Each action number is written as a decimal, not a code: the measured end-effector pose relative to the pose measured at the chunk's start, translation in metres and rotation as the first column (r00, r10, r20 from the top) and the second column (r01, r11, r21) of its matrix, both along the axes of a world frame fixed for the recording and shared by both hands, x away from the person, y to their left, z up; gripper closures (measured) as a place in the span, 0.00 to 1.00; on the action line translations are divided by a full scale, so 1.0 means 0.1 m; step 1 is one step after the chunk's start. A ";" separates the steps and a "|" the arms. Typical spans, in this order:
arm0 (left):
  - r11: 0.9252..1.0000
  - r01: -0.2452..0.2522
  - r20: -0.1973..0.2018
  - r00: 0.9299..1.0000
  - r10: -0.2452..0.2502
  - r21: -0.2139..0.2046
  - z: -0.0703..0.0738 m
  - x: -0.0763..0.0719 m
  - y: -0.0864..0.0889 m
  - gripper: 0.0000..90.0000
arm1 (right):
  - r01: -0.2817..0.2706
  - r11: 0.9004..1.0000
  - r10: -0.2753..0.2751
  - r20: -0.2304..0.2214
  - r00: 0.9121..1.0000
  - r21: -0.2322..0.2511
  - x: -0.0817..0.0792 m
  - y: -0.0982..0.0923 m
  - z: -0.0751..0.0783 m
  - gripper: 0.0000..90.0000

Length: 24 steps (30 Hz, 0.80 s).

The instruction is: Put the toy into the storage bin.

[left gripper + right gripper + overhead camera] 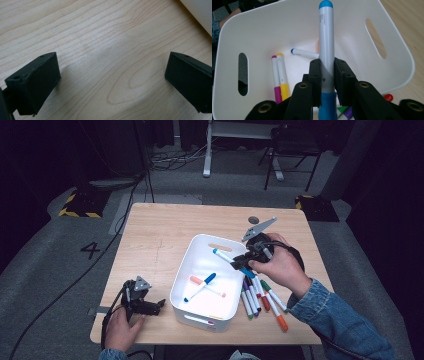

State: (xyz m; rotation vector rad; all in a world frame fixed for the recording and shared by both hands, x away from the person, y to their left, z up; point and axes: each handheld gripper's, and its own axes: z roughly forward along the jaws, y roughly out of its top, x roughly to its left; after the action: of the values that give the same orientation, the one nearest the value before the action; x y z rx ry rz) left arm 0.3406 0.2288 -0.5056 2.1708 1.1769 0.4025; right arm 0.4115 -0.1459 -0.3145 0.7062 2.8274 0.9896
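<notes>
One tool (327,72) clamping marker (326,37), angled binward.

Open tabletop left of the white bin, markers crowding its right

The white bin (186,285) sits mid-table: the wood to its left and beyond its far rim lies bare, passable for a gripper. Loose markers (260,297) lie packed just beside its right wall. Inside the bin, a few markers (279,75) cover part of the floor.
</notes>
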 end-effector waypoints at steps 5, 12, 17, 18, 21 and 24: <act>1.000 0.000 0.000 1.000 0.000 0.000 0.00 0.00 0.00 0.00 | -0.034 0.999 0.035 -0.016 0.999 0.009 -0.05 0.18 -0.04 0.86; 1.000 0.000 0.000 1.000 0.000 0.000 0.00 0.00 0.00 0.00 | -0.063 0.998 0.064 -0.025 0.998 0.017 -0.08 0.32 -0.10 0.86; 1.000 0.000 -0.002 1.000 0.000 -0.003 0.00 0.00 0.00 0.00 | -0.071 0.997 0.072 -0.037 0.997 0.010 -0.07 0.34 -0.19 0.86; 1.000 0.003 -0.002 1.000 -0.003 -0.003 0.00 0.00 0.00 0.00 | -0.077 0.997 0.077 -0.033 0.996 0.010 -0.07 0.35 -0.20 0.86; 1.000 0.003 -0.002 1.000 -0.003 -0.003 0.00 0.00 0.00 0.00 | -0.089 0.996 0.089 -0.034 0.995 -0.001 -0.08 0.37 -0.23 0.86; 1.000 0.001 -0.002 1.000 -0.001 -0.004 0.00 0.00 0.00 0.00 | -0.103 0.995 0.103 -0.032 0.994 -0.014 -0.10 0.40 -0.28 0.86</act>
State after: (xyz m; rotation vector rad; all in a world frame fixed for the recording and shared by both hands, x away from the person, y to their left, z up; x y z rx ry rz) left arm 0.3407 0.2287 -0.5057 2.1694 1.1764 0.3972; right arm 0.4017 -0.1059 -0.3424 0.5846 2.9218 0.9779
